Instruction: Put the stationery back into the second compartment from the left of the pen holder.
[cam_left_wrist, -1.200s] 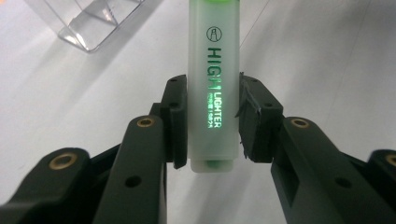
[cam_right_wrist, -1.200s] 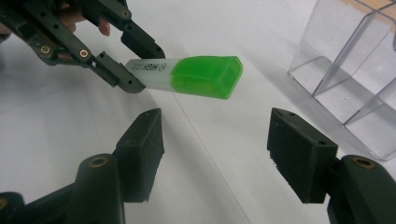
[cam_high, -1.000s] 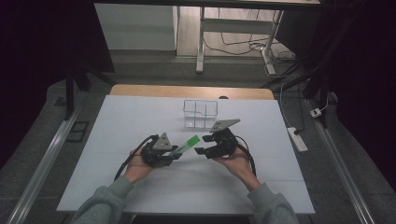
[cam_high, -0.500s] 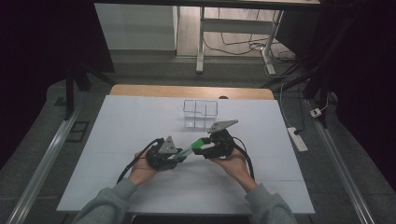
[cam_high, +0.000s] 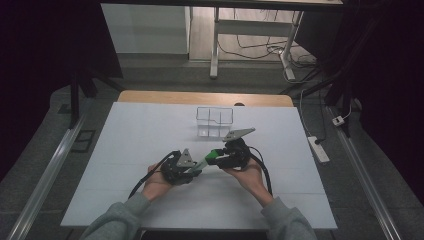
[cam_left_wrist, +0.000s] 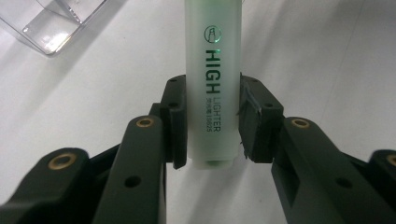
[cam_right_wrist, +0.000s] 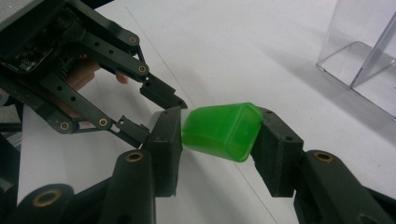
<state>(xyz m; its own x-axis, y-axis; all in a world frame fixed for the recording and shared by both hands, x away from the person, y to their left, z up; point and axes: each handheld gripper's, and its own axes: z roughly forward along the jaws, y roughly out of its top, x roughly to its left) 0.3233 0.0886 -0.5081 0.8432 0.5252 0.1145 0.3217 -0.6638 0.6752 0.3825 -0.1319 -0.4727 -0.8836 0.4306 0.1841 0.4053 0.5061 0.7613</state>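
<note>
Now right fingers (cam_right_wrist: 216, 140) closing on cap (cam_right_wrist: 219, 131)

High view looks down from above; both close tool views share the highlighter (cam_left_wrist: 213, 84).

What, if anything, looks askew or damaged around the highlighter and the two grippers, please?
One small thing: in the left gripper view, the pad facing beside the highlighter looks frayed and lifted at its edge. Otherwise nothing stands out: the left gripper clamps the barrel squarely, and the right gripper has just been closing around the green cap.
</note>
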